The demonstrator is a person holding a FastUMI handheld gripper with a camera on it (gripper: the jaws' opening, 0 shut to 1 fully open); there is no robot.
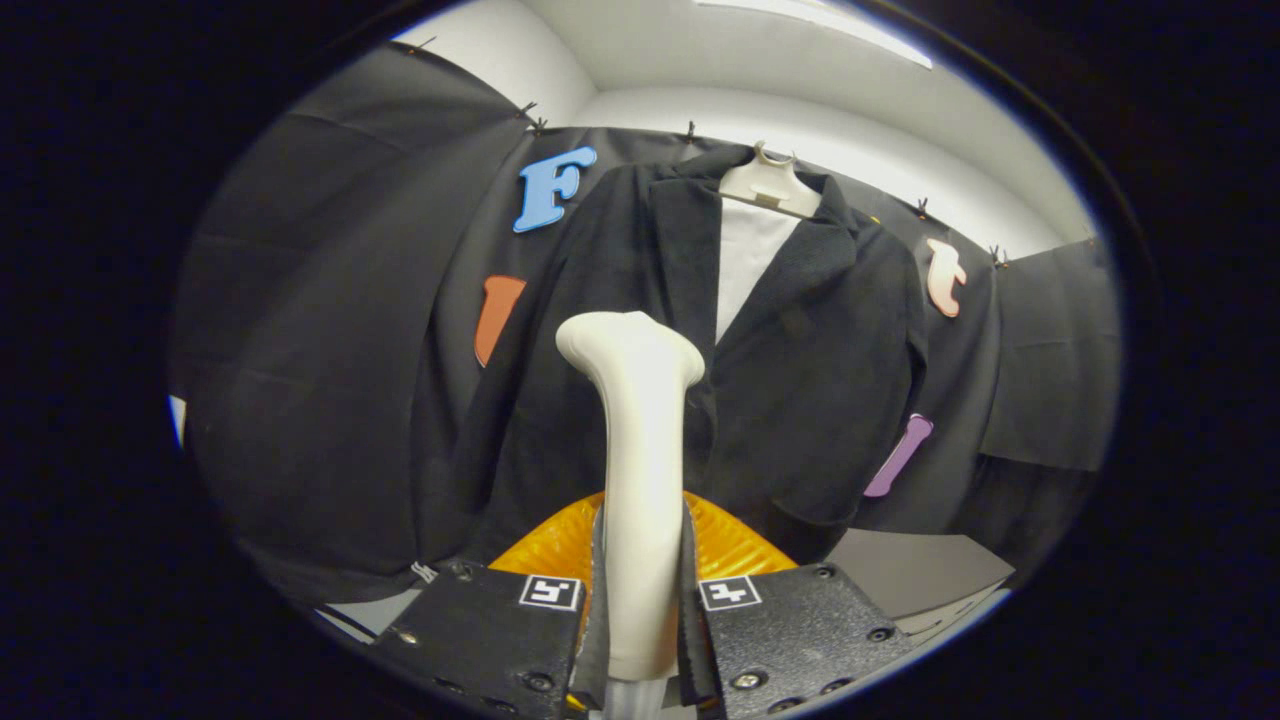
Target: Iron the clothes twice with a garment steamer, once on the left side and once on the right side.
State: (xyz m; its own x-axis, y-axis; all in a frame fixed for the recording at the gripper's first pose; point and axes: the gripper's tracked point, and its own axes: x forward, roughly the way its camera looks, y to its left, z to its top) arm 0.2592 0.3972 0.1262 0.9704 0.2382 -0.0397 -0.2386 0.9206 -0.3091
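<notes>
Claw [640, 600] pinching the garment steamer [640, 470] by its handle — steamer standing upright between both fingers.

The steamer's head is rising just ahead of the fingers, pointing toward the dark jacket [720, 380], which is hanging beyond it on a pale hanger [768, 185] against the booth wall. An orange ribbed object [735, 545] is lying behind the fingers, below the jacket's hem — the desk [920, 570] is showing beside it.

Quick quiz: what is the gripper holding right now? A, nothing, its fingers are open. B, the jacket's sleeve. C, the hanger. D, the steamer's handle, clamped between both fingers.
D: the gripper has both fingers pressed on the white steamer, upright before the dark jacket.
</notes>
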